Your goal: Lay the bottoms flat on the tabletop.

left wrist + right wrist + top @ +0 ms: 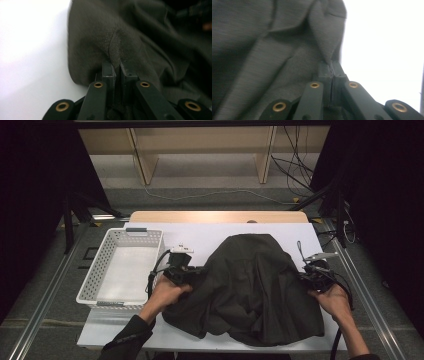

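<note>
A dark grey garment point(255, 285) lies bunched across the middle of the white table point(200, 237). My left gripper point(200, 270) holds its left edge; in the left gripper view the jaws are closed on a pinched fold of the garment point(117, 50), with the left gripper point(115, 65) tips buried in cloth. My right gripper point(304, 276) grips the right edge; in the right gripper view the right gripper point(331, 65) jaws meet on a fold of the garment point(287, 50). A hand holds each gripper from below.
A white perforated basket point(100, 270) stands empty at the table's left side, close to my left gripper. Bare white table shows behind the garment and along the front edge. Wooden shelf legs and cables lie on the floor beyond.
</note>
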Available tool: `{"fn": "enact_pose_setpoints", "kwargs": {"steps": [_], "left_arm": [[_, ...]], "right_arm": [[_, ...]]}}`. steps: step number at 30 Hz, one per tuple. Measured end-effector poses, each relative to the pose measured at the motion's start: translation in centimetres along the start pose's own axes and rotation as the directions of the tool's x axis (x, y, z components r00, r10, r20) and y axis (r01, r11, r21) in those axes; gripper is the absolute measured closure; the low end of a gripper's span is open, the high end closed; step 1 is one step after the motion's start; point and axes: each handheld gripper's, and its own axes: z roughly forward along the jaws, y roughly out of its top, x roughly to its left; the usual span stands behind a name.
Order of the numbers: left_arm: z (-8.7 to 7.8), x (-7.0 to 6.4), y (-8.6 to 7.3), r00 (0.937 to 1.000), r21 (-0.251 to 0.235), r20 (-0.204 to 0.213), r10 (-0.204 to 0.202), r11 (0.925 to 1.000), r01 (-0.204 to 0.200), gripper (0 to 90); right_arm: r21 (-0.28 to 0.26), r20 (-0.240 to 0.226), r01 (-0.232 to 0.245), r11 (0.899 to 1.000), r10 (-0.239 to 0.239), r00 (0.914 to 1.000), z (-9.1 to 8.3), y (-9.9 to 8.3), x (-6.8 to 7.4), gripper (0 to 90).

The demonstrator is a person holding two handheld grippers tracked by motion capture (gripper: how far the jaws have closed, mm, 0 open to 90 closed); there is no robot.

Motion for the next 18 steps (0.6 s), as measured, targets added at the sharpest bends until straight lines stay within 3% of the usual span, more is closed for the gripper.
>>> {"fn": "enact_pose_setpoints", "kwargs": {"steps": [5,9,12,13,16,18], "left_arm": [[1.3,-1.8,-2.3,0.9986,0.064,0.005,0.052,0.9966,-0.052,82.8],[2.5,-3.7,-3.6,0.9946,0.087,-0.013,0.103,0.9911,-0.101,82.2],[3.0,-4.3,-3.9,0.9914,0.112,-0.015,0.130,0.9855,-0.128,81.7],[3.1,-4.3,-3.9,0.9926,0.111,-0.017,0.120,0.9868,-0.118,81.1],[3.5,-4.2,-4.1,0.9937,0.118,-0.013,0.112,0.9869,-0.109,79.7],[4.1,-4.3,-4.4,0.9943,0.123,-0.018,0.105,0.9872,-0.102,78.9]], "right_arm": [[0.030,0.055,-0.019,0.999,0.017,0.9983,-0.2,-2.0,-2.0,89.6],[0.052,0.044,-0.030,0.998,0.028,0.9986,-0.4,-3.2,-2.5,89.6],[0.045,0.041,-0.032,0.998,0.030,0.9987,-0.7,-3.2,-2.4,89.1],[0.042,0.040,-0.040,0.998,0.038,0.9985,-0.7,-3.1,-2.4,86.9],[0.000,0.031,-0.057,0.998,0.057,0.9979,-1.1,-2.4,-2.1,64.0],[-0.042,0.022,-0.056,0.998,0.057,0.9981,-1.5,-1.6,-1.7,56.6]]}}
